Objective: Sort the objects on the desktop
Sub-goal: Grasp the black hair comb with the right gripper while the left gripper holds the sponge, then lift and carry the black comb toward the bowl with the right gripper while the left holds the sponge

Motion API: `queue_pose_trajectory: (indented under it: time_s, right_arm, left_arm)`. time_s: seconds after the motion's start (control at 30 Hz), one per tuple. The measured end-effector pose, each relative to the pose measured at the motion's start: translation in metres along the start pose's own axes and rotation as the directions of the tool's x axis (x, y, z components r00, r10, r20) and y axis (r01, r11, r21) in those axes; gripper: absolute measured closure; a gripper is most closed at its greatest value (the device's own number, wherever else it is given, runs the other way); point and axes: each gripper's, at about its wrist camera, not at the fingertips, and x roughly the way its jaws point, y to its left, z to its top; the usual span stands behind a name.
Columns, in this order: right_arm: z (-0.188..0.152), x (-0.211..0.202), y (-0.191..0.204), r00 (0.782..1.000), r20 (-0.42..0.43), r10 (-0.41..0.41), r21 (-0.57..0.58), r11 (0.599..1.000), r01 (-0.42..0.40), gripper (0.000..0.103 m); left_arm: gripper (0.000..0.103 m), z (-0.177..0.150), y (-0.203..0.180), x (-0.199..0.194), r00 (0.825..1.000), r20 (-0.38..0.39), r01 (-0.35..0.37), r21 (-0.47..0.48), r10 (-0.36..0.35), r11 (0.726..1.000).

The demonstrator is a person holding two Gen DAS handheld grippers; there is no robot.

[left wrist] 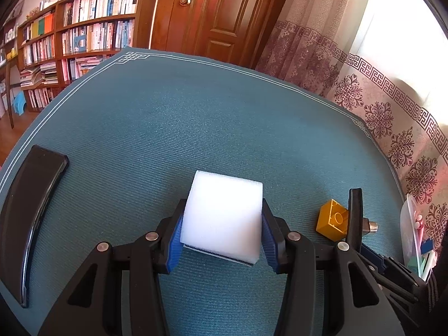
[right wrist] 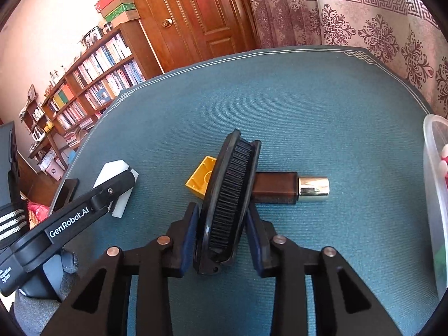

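The left gripper [left wrist: 222,224] is clamped on a white foam block [left wrist: 224,212], its blue pads pressed against the block's two sides; the block's lower edge sits at the teal woven table mat [left wrist: 196,112], and whether it rests there or is lifted slightly cannot be told. A thin dark strip shows under the block's near edge, too small to identify. The right gripper [right wrist: 221,224] grips a black oval brush [right wrist: 229,196] with dark bristles, held on edge between its blue pads; the brush's base is partly hidden between the fingers. Behind the brush lies a yellow plastic building brick [right wrist: 200,180], hollow side up in the right wrist view and partly covered by the brush. Also behind it lies a dark brown square bottle with a shiny silver cap [right wrist: 291,187] on its side on the mat, its left end hidden by the brush. At the mat's left edge in the left wrist view lies a long black glossy flat object [left wrist: 30,210], its near end cut off by the frame; what it is cannot be made out. A clear plastic container [right wrist: 435,196] stands at the right edge of the mat, cut off by the frame, with its coloured contents too blurred to name.
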Motion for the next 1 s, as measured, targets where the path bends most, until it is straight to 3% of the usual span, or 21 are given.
queue_pose_trajectory:
  time_s: [0.4, 1.0]
  right_arm:
    - [-0.007, -0.028, 0.0, 0.999, 0.034, 0.014, 0.025, 1.0, -0.015, 0.071]
    - [-0.01, -0.006, 0.001, 0.998, 0.008, -0.055, -0.024, 0.998, 0.055, 0.067]
  left_arm:
    - [0.053, -0.005, -0.012, -0.005, 0.999, 0.0, 0.042, 0.026, -0.042, 0.999]
    - [0.053, -0.004, -0.016, -0.006, 0.998, 0.001, 0.056, 0.029, -0.056, 0.998]
